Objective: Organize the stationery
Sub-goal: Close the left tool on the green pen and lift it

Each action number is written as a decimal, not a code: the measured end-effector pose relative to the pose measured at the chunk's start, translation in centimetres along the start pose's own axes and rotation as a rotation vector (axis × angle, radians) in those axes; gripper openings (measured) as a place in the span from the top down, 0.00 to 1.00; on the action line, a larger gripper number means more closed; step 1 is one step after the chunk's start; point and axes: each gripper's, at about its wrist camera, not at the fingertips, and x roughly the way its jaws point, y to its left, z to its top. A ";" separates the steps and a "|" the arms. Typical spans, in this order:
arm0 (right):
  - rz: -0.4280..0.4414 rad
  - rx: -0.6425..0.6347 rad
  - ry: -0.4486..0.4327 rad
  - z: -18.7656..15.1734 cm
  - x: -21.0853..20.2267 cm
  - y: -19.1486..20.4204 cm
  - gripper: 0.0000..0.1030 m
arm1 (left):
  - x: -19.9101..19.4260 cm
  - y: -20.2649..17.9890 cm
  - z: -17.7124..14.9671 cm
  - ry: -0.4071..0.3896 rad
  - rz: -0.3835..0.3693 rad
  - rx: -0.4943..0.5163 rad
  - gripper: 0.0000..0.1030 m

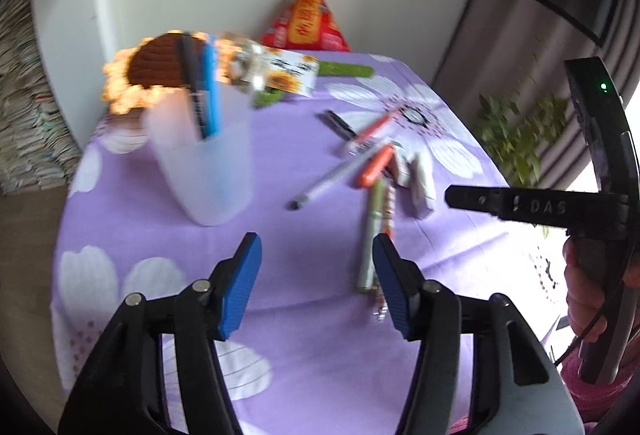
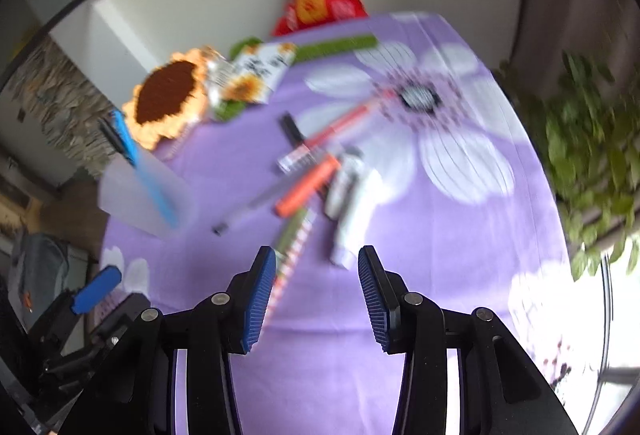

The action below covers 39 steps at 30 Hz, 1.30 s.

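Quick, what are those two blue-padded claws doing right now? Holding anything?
Left gripper: open, holding nothing.
Right gripper: open, holding nothing.

Pens [image 2: 308, 187] scattered on purple tablecloth [image 2: 440, 255]

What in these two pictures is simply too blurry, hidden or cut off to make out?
- Printing on the red bag: motion-blurred in both views, unreadable.
- Lower ends of the black and blue pens: hidden by the frosted cup wall, left view.
- Markings on the loose pens: smeared, right view.
- Sunflower card text: blurred, both views.
- Person: only a hand at the left view's right edge.
- Table's near edge: covered by each tool's arms.
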 end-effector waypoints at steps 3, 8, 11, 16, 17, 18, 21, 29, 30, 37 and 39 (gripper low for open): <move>-0.004 0.034 0.043 -1.4 0.7 -1.9 0.58 | 2.3 -2.1 -0.3 0.050 0.000 0.068 0.53; 0.007 0.056 0.051 -2.1 0.5 -3.6 0.58 | 4.6 -3.0 -0.7 0.112 0.016 0.088 0.54; 0.025 0.047 0.046 -2.3 0.4 -4.0 0.58 | 5.3 -2.9 -1.2 0.144 0.035 0.083 0.55; 0.056 -0.001 0.045 -2.8 0.4 -3.2 0.58 | 5.5 -2.6 -1.6 0.157 0.074 0.074 0.54; 0.060 -0.012 0.047 -2.9 0.5 -2.9 0.58 | 5.4 -2.5 -1.6 0.156 0.092 0.073 0.54; 0.062 -0.018 0.048 -2.9 0.6 -2.8 0.58 | 5.4 -2.4 -1.6 0.155 0.108 0.074 0.55; 0.069 -0.038 0.055 -3.2 1.0 -2.3 0.58 | 5.5 -1.5 -1.6 0.157 0.150 0.062 0.54; 0.070 -0.033 0.067 -3.2 1.7 -2.1 0.58 | 6.6 -3.5 -1.1 0.163 0.119 0.133 0.56; 0.067 -0.031 0.068 -3.2 1.6 -2.2 0.58 | 6.9 -3.8 -1.0 0.166 0.121 0.144 0.56; 0.038 -0.001 0.050 -3.2 0.9 -3.2 0.58 | 8.1 -4.0 -0.2 0.167 0.076 0.151 0.85; 0.031 0.002 0.044 -3.0 0.9 -3.2 0.58 | 7.8 -3.7 -0.6 0.176 0.061 0.140 0.88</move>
